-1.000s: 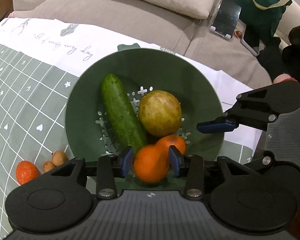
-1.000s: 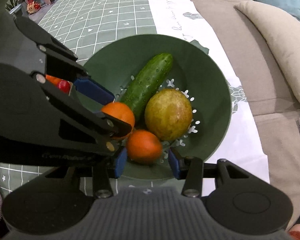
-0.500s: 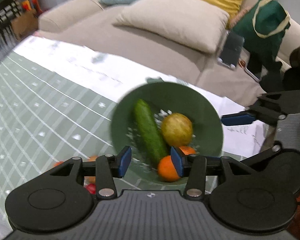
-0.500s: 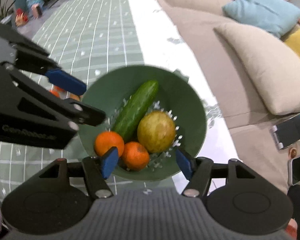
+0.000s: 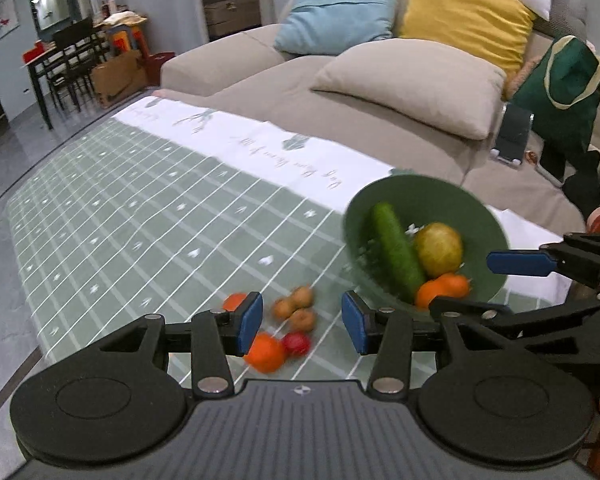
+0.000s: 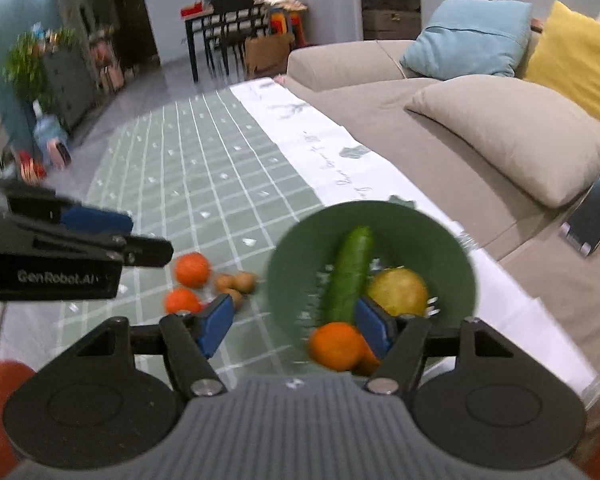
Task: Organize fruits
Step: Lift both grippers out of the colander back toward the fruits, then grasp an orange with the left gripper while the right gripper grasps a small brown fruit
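A green bowl (image 5: 440, 196) on the checked tablecloth holds a cucumber (image 5: 396, 252), a yellow-green round fruit (image 5: 438, 249) and two oranges (image 5: 442, 288). The bowl also shows in the right wrist view (image 6: 416, 224). Left of it lie two loose oranges (image 5: 265, 351), a small red fruit (image 5: 297, 344) and three small brown fruits (image 5: 296, 308). My left gripper (image 5: 302, 322) is open and empty, raised above the loose fruits. My right gripper (image 6: 294, 324) is open and empty, raised near the bowl's near-left rim.
A beige sofa (image 5: 380, 120) with beige, blue and yellow cushions runs along the table's far side. A green bag (image 5: 560, 80) and a phone stand (image 5: 514, 136) sit on it at right. A dining table and chairs (image 5: 64, 64) stand far left.
The left gripper let go of an orange into the bowl. Both grippers then pulled up and back from the bowl, and the left one swung left over the loose fruits.
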A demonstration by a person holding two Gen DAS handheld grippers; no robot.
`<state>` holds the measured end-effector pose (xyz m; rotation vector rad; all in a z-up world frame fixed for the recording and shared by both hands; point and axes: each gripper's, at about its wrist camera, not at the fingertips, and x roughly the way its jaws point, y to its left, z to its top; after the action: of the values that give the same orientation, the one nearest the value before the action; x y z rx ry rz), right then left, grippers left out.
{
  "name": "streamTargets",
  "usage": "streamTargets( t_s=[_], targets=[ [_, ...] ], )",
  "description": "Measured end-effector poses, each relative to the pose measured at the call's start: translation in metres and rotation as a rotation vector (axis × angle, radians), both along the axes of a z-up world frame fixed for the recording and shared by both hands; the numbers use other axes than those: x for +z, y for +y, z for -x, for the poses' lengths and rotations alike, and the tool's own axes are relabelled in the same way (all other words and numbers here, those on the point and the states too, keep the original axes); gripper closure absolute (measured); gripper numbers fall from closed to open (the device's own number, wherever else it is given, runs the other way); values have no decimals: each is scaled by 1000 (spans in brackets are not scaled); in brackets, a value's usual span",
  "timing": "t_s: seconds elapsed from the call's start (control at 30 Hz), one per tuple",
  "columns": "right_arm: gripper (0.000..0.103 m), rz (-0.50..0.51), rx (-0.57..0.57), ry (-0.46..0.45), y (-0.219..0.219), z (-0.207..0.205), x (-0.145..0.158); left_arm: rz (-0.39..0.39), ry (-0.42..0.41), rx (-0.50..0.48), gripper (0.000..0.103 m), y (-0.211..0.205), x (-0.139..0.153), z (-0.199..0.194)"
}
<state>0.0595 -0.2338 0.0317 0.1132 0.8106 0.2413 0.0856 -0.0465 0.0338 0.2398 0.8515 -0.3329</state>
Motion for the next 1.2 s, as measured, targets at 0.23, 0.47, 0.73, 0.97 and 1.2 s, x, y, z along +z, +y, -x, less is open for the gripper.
streamTargets(
  t_s=[0.23,0.47,0.73,0.97,1.2],
  targets=[
    [37,-67,-64,-46,31,26,-20,36,4,62,49,36,-18,17],
    [54,-19,1,-89,59,39,-35,71,70,107,51,56,-44,19],
    [74,23,74,-33,80,21,-61,174,108,135,55,65,-60,1],
    [82,79,82,-8,94,-12,-84,266,205,219,55,71,-88,-33],
    [82,89,34,-17,103,-31,-99,317,270,304,55,77,-107,-53]
  ],
)
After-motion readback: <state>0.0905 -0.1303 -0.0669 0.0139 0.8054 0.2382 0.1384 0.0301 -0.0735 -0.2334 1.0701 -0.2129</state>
